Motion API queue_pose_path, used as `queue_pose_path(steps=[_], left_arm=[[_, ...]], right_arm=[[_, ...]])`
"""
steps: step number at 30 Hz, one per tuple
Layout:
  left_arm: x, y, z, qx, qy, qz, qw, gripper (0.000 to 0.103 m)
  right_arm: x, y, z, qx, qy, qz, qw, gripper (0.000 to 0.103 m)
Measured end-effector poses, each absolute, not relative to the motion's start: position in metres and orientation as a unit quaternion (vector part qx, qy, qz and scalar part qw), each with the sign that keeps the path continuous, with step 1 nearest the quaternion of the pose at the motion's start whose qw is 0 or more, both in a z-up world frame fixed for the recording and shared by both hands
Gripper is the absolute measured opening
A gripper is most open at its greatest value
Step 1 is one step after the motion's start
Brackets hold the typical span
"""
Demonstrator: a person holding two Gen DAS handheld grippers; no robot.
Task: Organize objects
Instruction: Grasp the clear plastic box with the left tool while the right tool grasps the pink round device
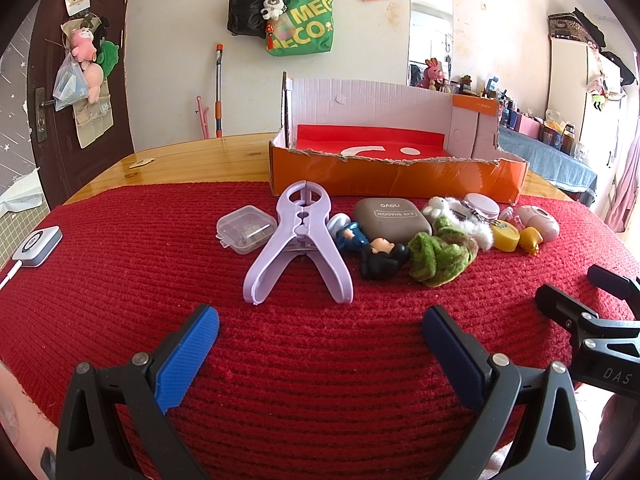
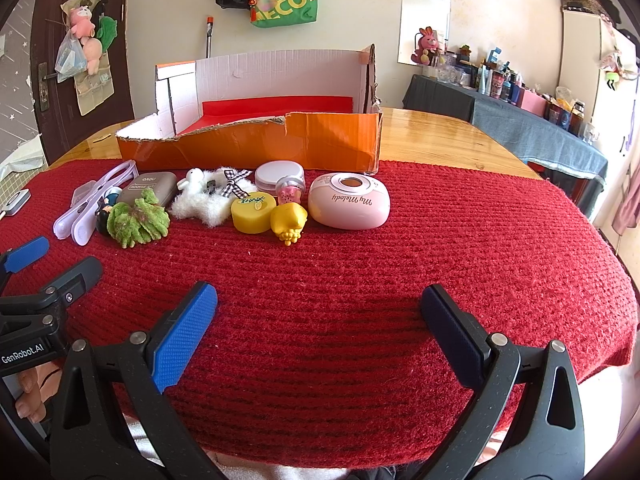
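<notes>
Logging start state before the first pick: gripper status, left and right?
Left gripper: open, holding nothing, above the red cloth.
Right gripper: open, holding nothing, also above bare cloth.

Bare red knitted cloth (image 2: pixel 340 280) ahead of both grippers; crowded row of small items blocks torn-front orange cardboard box (image 2: pixel 256 144).
</notes>
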State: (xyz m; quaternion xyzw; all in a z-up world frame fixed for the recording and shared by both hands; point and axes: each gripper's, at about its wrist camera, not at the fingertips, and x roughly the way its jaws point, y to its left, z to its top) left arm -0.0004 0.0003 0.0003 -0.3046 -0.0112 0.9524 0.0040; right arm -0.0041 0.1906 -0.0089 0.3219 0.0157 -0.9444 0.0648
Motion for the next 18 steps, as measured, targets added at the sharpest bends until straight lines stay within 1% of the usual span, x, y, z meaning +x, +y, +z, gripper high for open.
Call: queue_pose_path(steps=[6,9,14,18], left_arm=[[-0.007,-0.016,0.015,-0.306,-0.014,0.952,0.005,0.103],[-0.008,-0.021,0.024,-0.303,-0.015,0.953,0.002,0.103],[-0.026,-0.048,0.038,-0.319,-0.018,0.948,0.001,0.103],[-0.037,-0.065,0.043,-0.323,-0.011,0.946,-0.003,0.103]], right_arm=[[-0.008,0.192,-0.003,0.334,0.004,-0.939,0.081,0.103],[-0.011,0.2,0.01,0.324,-0.009,-0.942,0.088,0.103],[-0.025,0.209,0.028,0.313,-0.007,-0.947,0.074,0.103],[-0.043,0.215,0.031,0.323,-0.007,-0.944,0.063,0.103]])
